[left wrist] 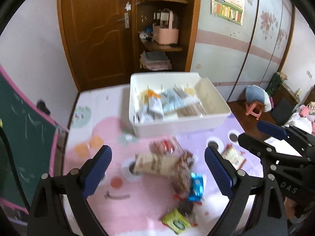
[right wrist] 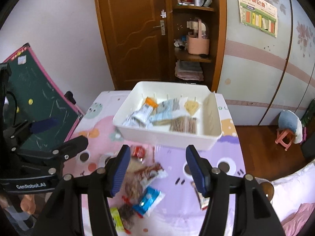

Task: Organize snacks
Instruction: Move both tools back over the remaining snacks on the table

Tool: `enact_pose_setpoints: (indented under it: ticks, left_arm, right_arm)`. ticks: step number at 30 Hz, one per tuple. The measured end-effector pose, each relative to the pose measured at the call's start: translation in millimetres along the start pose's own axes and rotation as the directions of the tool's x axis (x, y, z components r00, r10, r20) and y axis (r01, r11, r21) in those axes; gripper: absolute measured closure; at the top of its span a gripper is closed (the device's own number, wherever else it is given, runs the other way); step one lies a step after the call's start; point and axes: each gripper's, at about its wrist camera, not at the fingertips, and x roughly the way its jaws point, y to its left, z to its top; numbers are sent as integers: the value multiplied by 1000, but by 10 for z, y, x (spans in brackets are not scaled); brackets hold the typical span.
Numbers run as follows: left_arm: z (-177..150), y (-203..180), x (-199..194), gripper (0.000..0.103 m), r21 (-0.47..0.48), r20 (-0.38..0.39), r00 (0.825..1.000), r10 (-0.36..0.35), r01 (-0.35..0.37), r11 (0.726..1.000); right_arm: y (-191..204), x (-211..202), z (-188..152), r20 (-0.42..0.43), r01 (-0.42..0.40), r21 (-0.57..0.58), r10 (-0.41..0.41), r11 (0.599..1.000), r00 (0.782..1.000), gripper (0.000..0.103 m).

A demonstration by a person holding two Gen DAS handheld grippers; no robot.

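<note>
Bedroom setting: a wooden door (right wrist: 135, 33) and an open corner shelf (right wrist: 194, 57) stand behind a low surface covered by a pink and lilac cartoon mat (left wrist: 94, 177).

1. Far left: a green chalkboard (left wrist: 21, 137) with a pink frame leans beside the mat.
2. Left gripper (left wrist: 158, 170): jaws released, spread wide, holding nothing. It hovers above the loose snacks on the near part of the mat. In the right wrist view it appears at the left edge (right wrist: 61, 131).
3. Centre, far part of the mat: a white plastic bin (right wrist: 214, 135) already contains several packets, including an orange-topped packet (right wrist: 151, 101), pale blue packets (right wrist: 167, 110) and a brown striped packet (right wrist: 184, 124). A divider panel leans inside its right wall.
4. Centre, near part of the mat, outside the bin: a loose cluster of snacks, blurred in both views. Identifiable items: a red packet (left wrist: 163, 146), a beige and brown packet (left wrist: 157, 164), a blue packet (left wrist: 196, 185) and a yellow-green packet (left wrist: 175, 221) nearest the cameras.
5. Right gripper (right wrist: 158, 173): jaws released, spread wide, holding nothing, above the same cluster. A separate small packet (left wrist: 234, 156) lies on the mat just beside its right finger.
6. Far right: a pink stool (right wrist: 285, 139) carrying a blue cushion stands on the wooden floor.
</note>
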Motion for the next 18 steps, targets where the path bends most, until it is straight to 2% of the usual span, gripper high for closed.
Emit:
enact_pose_setpoints:
  ticks: [5,8,12,18]
  left_arm:
    - [-534,113,160,8,-107,-67,998,-21,14,994]
    - [-854,164,357,8,-185,-132,990,-49,23,982]
    - [-1175,186,640,8,-247,-218,975,-48,-8,969]
    - [-1476,-1,949,8,-225,-337,940,-57,-21,974]
  right_arm:
    - [48,-16,-348,-12,-1,-2,1,1000,1000,44]
    - [24,55,-523,-40,9,25,-8,1000,999,44]
    - [-42,207,-726,-89,1,81,6,997,996,44]
    - [-89,495,-963,-165,0,141,23,990,986,44]
